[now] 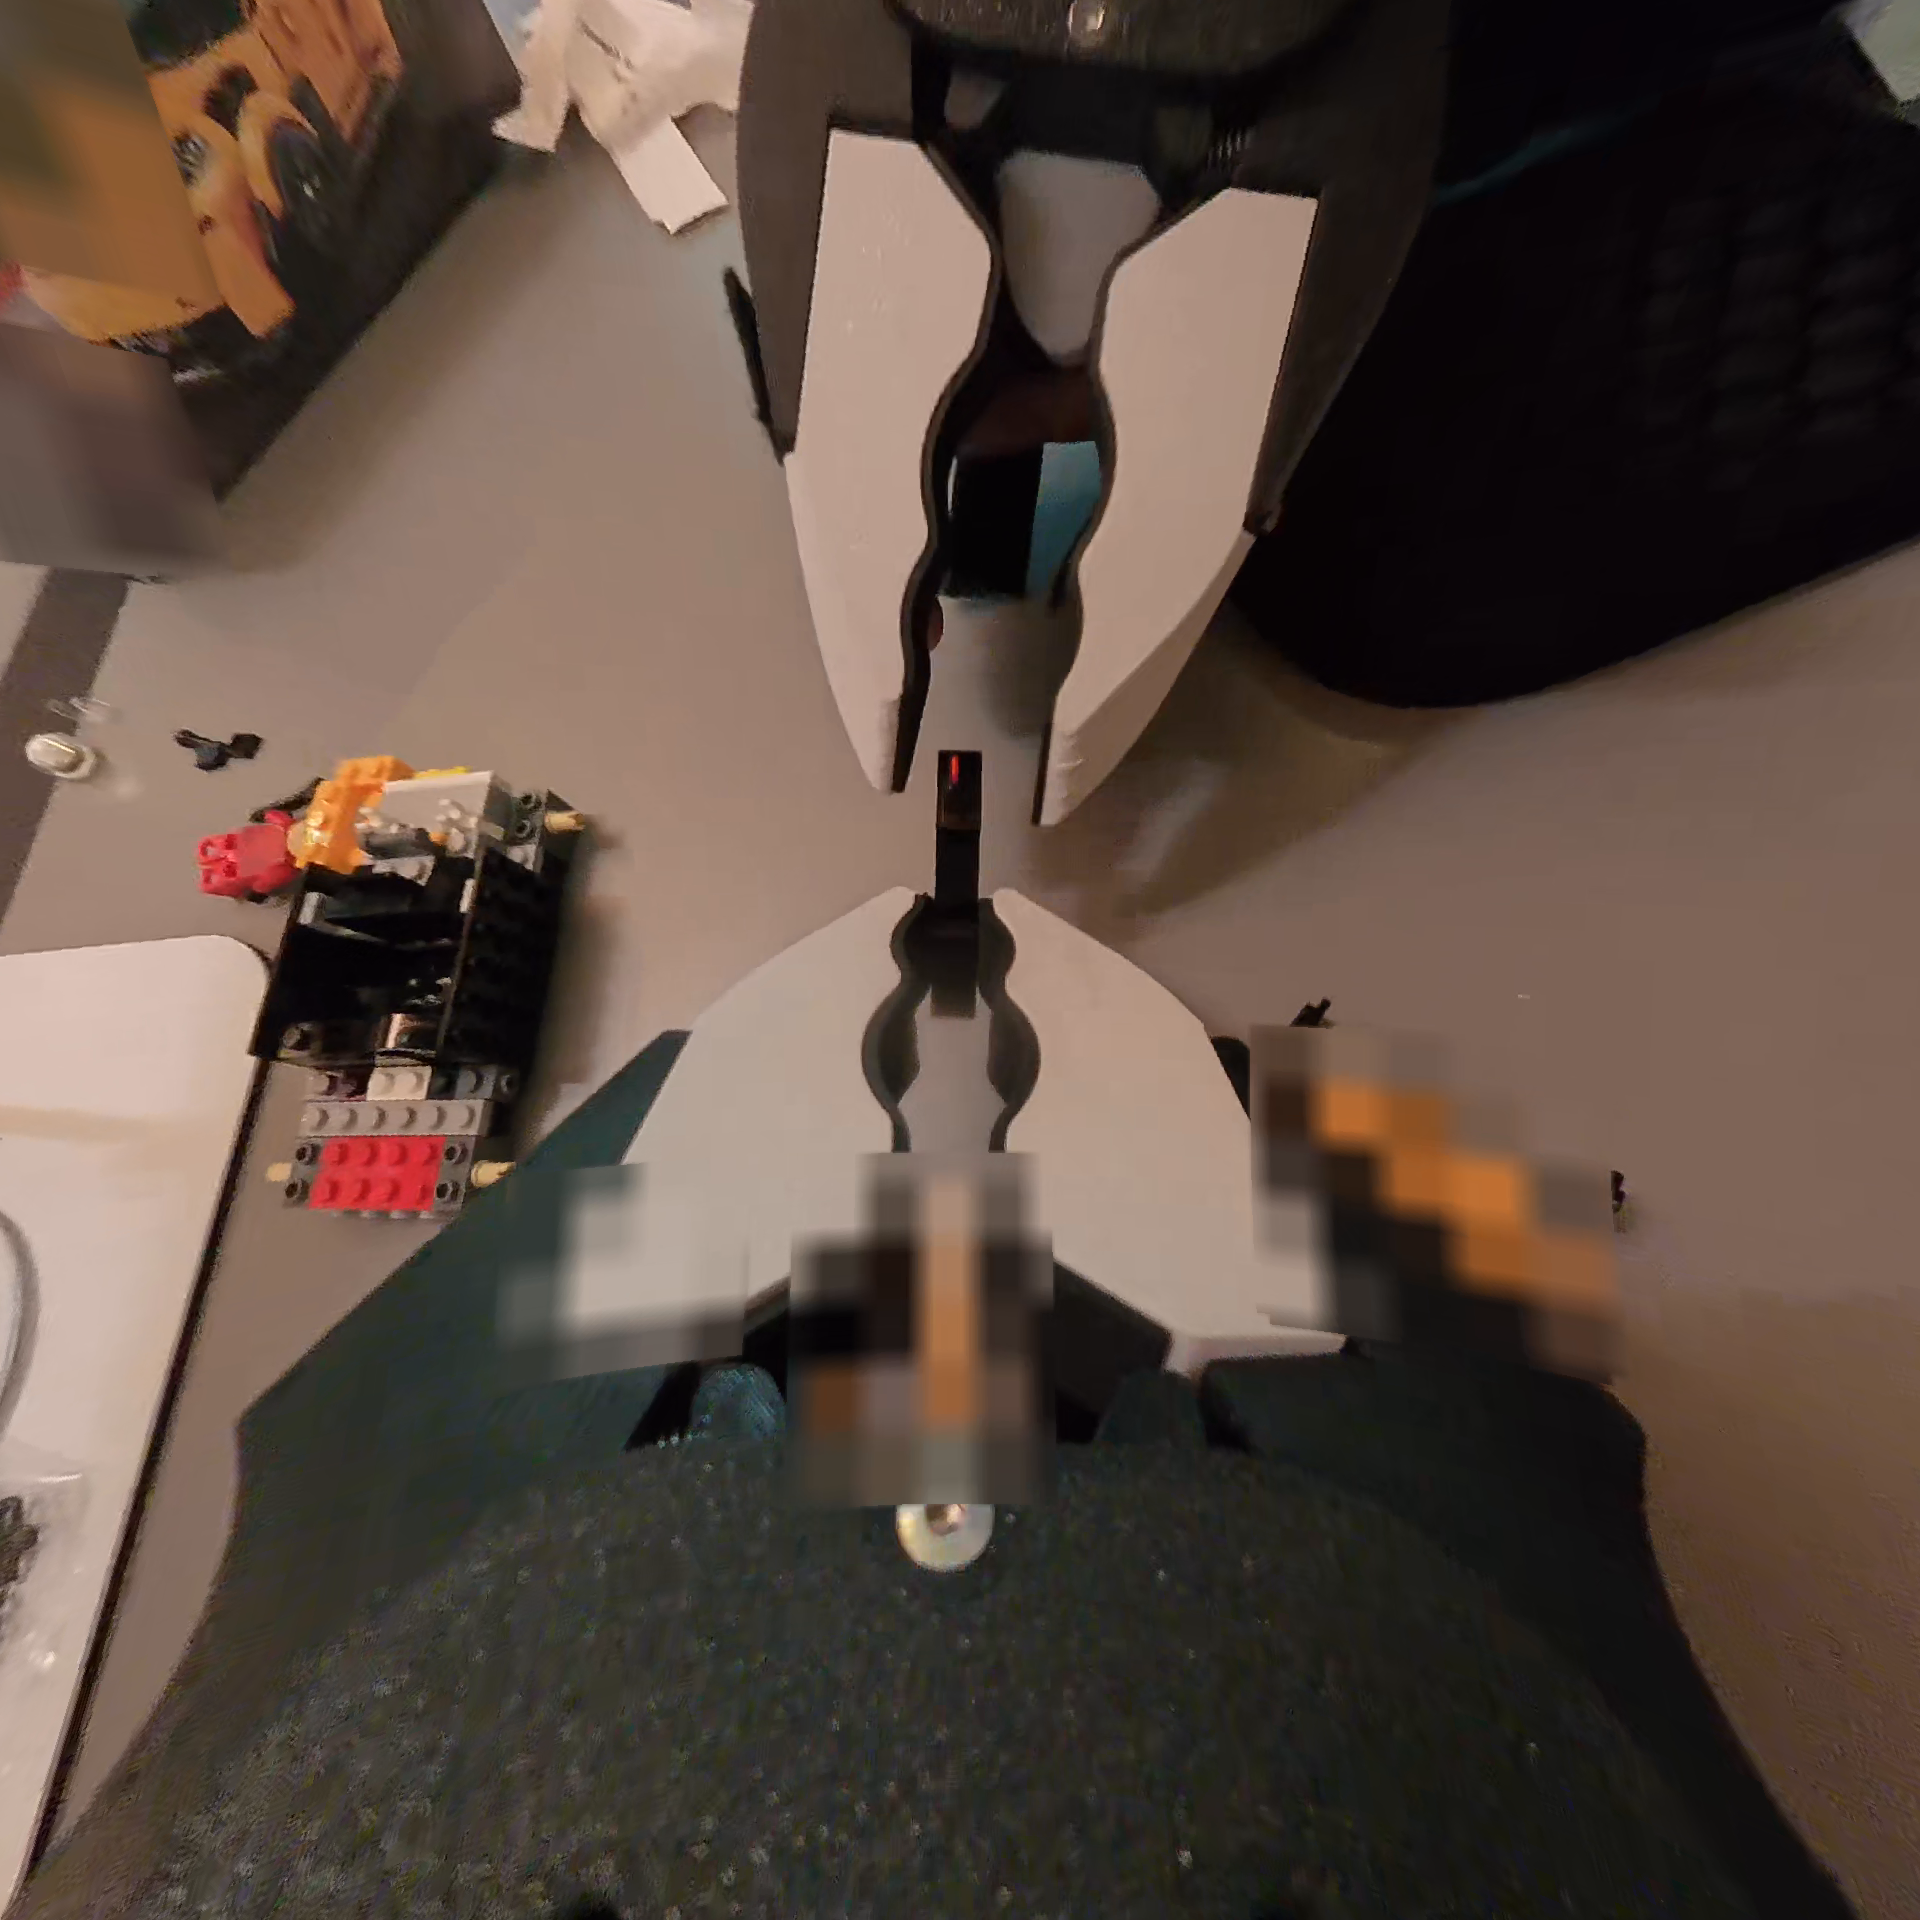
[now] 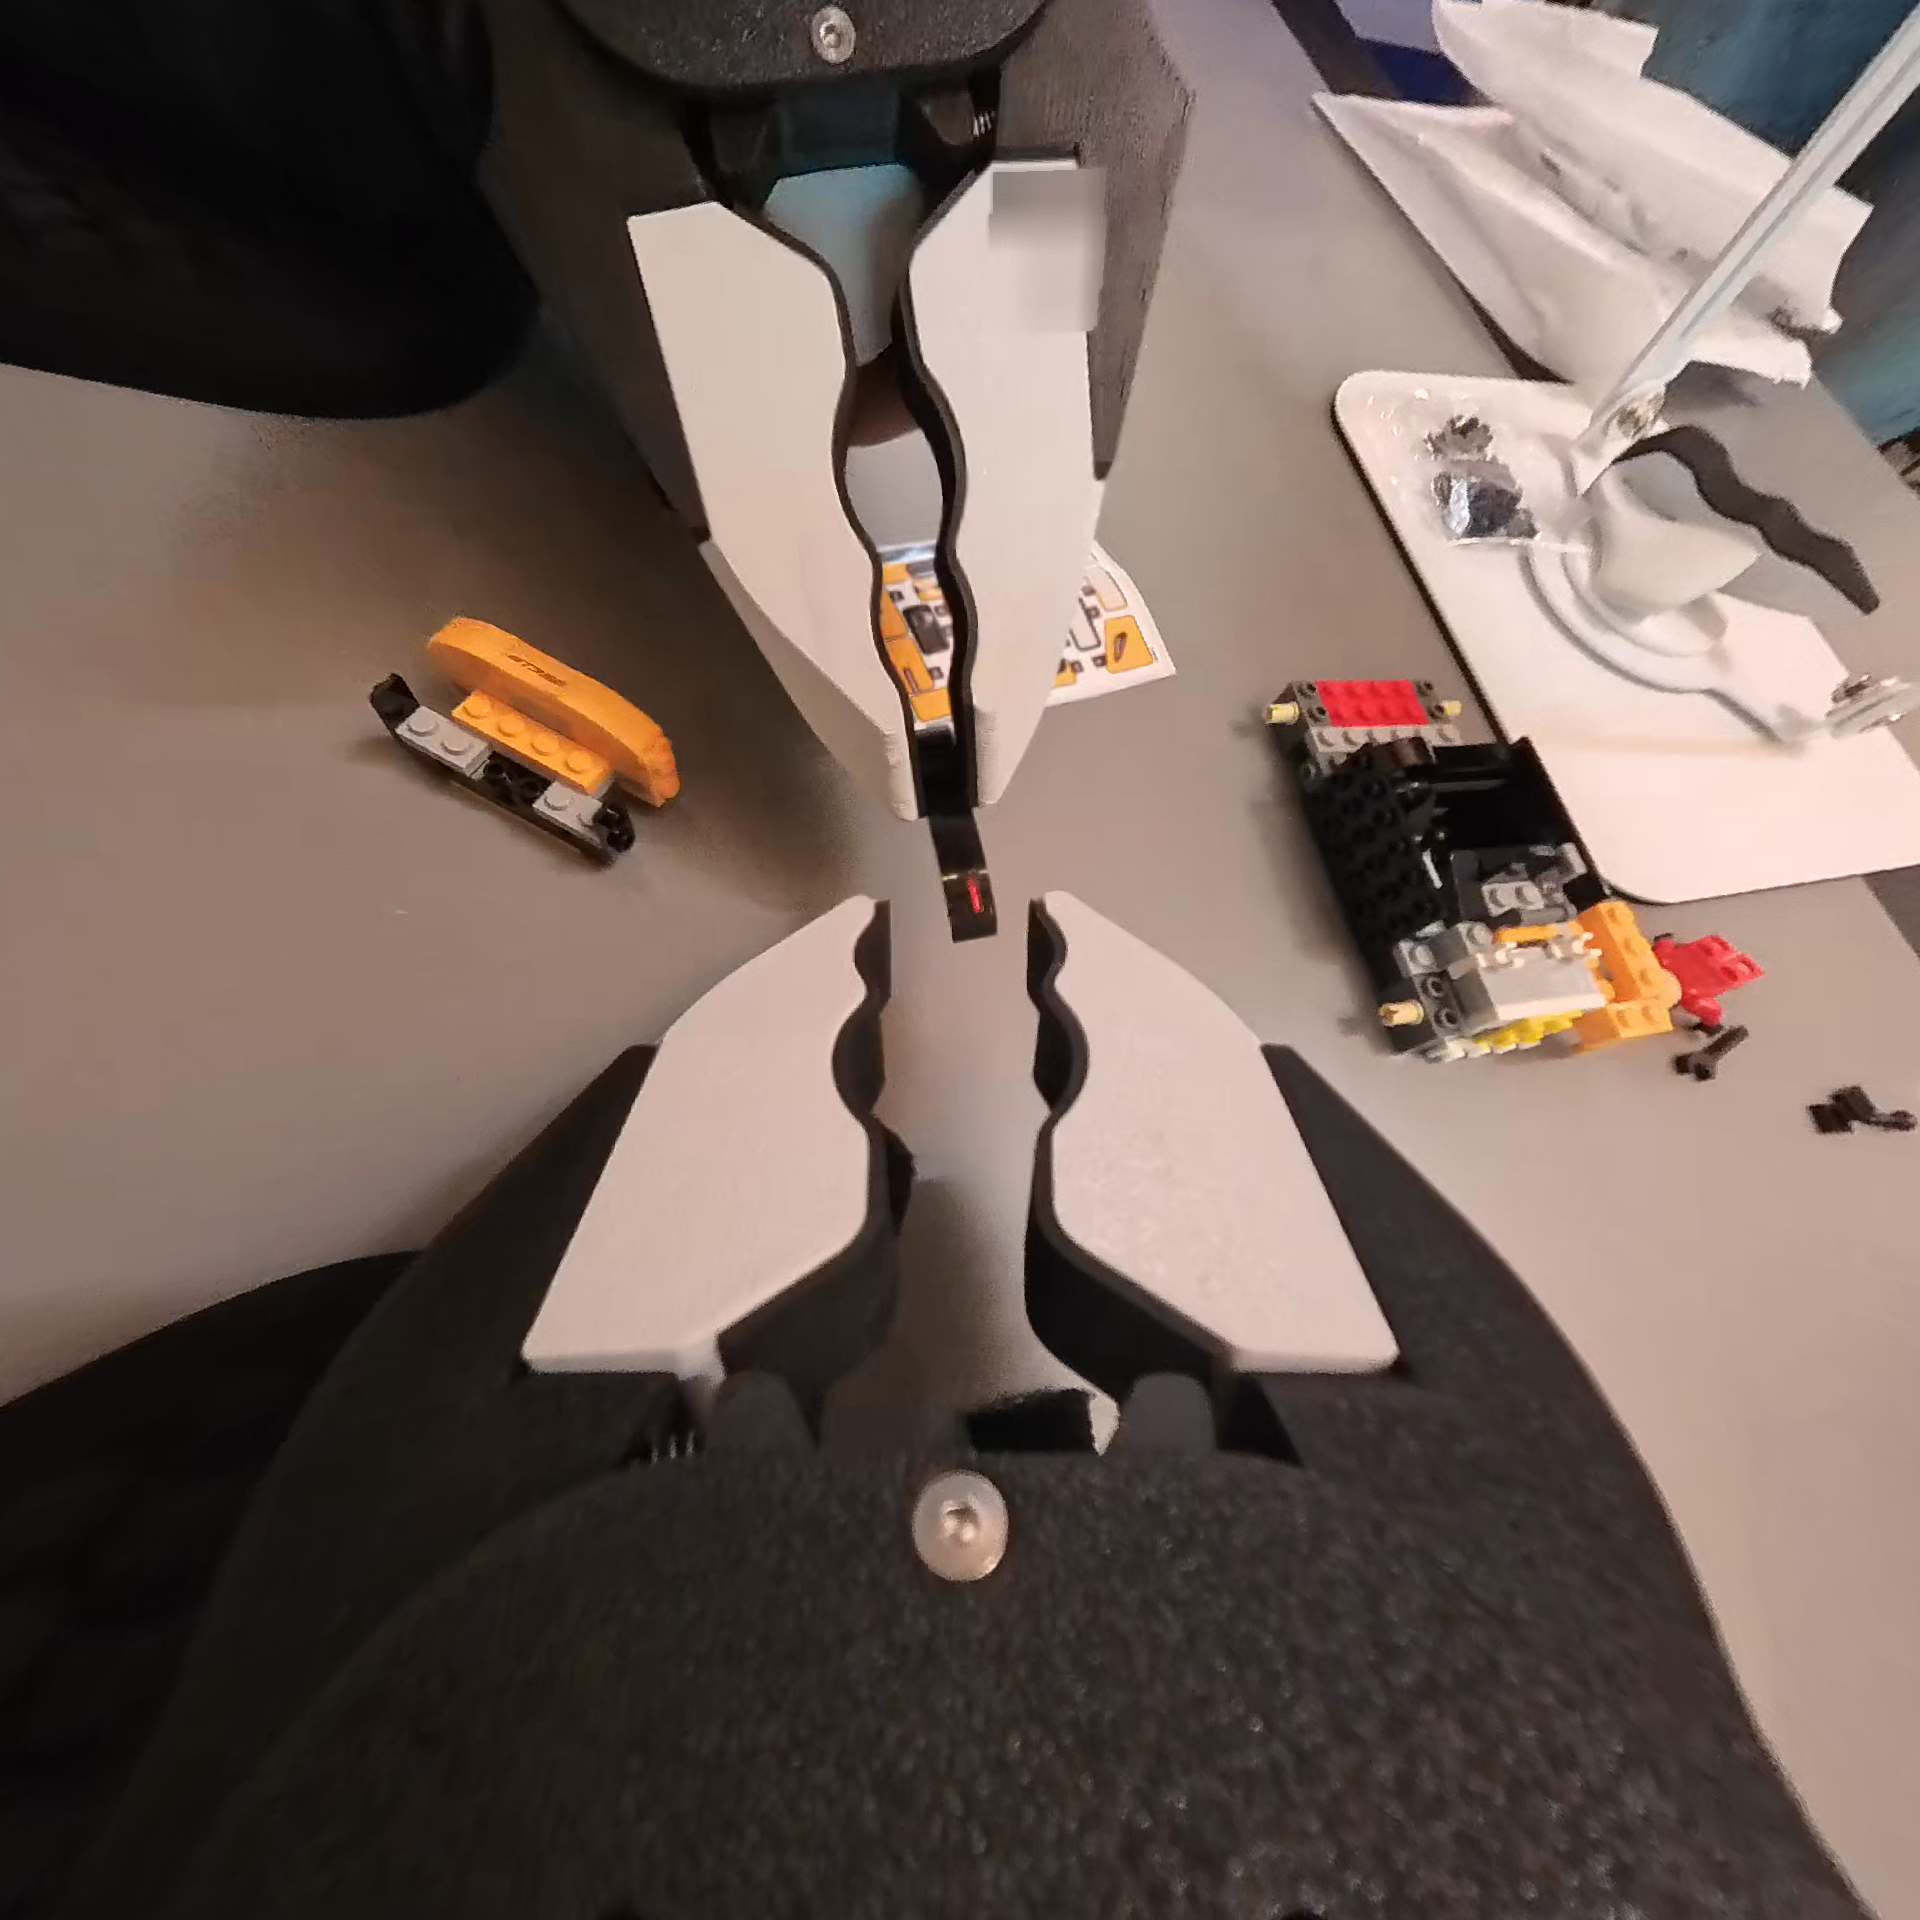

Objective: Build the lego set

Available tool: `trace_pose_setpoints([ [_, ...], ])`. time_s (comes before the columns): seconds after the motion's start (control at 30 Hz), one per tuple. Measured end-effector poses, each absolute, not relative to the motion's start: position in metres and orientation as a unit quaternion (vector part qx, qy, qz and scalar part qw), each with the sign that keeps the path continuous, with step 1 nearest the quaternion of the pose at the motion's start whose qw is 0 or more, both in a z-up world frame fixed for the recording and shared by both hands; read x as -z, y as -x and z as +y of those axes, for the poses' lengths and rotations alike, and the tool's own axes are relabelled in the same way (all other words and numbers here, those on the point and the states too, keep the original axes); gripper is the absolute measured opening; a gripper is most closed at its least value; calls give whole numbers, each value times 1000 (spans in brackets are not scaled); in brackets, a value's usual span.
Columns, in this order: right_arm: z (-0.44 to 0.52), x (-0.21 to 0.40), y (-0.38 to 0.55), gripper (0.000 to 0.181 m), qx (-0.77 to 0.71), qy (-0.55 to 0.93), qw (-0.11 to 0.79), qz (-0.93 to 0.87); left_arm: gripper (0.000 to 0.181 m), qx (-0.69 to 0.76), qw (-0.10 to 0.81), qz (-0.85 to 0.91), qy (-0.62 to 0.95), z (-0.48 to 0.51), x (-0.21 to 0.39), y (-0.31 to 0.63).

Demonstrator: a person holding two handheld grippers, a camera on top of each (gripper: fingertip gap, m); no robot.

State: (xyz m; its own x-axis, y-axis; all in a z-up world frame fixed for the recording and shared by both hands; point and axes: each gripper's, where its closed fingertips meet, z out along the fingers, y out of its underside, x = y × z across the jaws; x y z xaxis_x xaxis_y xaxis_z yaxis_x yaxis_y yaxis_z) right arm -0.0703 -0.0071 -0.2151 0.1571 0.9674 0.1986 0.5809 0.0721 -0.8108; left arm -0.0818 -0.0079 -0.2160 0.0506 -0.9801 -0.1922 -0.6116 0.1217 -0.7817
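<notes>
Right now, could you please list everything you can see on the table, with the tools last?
Black piece: one, black with a red mark, held in the air between the tools.
Car body: one, black, grey, red and orange, on the table beside the white mat.
Side panel: one, orange on black and grey, on the table apart from the car body.
Sticker sheet: one, white and orange, under the left tool.
White mat: one, holding a small bag of dark parts.
Box: one, orange picture, far corner.
Left tool: shut on the black piece.
Right tool: open, facing it.
</notes>
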Motion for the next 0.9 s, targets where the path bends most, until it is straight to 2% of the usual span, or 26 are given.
trace_pose_setpoints([
  [0.13, -11, 211, 73, 9, -230, 621, 423, -618, 8, 232, 397, 641, 615, -14, 212, 80],
  [0.43, -9, 212, 67, 8, -250, 618, 431, -609, 16, 233, 403, 618, 634, -8, 211, 85],
  [0.63, 2, 226, 65, 8, -273, 626, 398, -612, 9, 233, 383, 615, 649, 2, 227, 85],
  [0.9, 20, 245, 68, 9, -244, 640, 349, -640, 8, 222, 329, 613, 684, 14, 249, 90],
])
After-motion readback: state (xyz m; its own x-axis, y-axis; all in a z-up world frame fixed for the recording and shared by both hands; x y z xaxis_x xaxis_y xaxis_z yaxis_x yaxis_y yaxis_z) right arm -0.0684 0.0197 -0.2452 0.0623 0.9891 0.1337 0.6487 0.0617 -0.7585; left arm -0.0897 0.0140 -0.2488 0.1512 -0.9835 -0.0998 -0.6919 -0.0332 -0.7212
